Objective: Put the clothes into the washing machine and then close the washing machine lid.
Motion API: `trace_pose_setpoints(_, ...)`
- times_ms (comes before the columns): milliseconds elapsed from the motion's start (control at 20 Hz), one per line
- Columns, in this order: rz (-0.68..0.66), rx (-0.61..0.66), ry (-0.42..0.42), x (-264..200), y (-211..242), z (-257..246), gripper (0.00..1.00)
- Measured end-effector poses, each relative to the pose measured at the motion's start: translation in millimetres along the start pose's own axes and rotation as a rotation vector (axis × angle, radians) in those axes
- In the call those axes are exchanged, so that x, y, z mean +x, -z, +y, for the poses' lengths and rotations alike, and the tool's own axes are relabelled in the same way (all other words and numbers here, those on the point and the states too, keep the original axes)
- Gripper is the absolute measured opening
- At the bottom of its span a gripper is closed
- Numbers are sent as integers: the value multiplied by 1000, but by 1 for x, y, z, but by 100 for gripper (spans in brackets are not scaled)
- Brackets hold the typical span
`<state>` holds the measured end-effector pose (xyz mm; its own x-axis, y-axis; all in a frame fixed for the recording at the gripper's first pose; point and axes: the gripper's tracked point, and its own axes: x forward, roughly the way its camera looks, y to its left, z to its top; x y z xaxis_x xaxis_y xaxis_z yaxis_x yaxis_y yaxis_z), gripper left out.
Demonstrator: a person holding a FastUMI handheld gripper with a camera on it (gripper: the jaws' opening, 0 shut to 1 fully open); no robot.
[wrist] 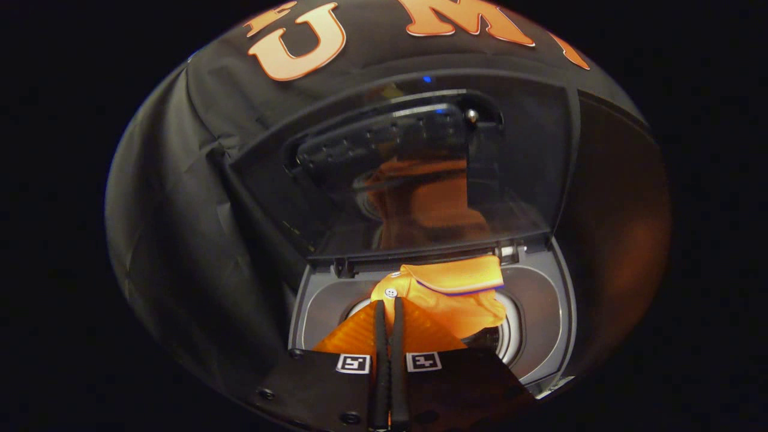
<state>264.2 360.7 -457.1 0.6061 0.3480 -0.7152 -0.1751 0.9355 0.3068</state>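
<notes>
Dark booth, washing machine (540,312) lid (420,174) raised | gripper (389,312) clamped on orange shirt (456,294) over drum | risk: collar may snag rim when released.

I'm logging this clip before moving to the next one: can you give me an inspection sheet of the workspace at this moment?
Surface: top deck of the washing machine, grey, around the round drum opening.
Job's things: orange shirt with a white button, bunched over the drum opening, collar toward the hinge; not yet dropped inside. Lid raised, its glass mirroring the shirt.
Clutter: nothing seen.
Grippers: claw with fingers close together, pinching the shirt's fabric near the button, over the opening.
Cables: nothing seen.
Surroundings: black cloth wall behind and beside the machine; a small blue light above the lid.
</notes>
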Motion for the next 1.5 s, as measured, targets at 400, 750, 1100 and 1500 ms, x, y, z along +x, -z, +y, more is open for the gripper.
trace_pose_setpoints(400, 97, 40, 77, 53, 41, -26, 9)
trace_pose_setpoints(750, 165, 40, 140, 81, 65, -41, 9)
trace_pose_setpoints(1100, 188, 26, 172, 85, 72, -49, 19)
trace_pose_setpoints(1500, 181, 22, 187, 77, 69, -55, 61)
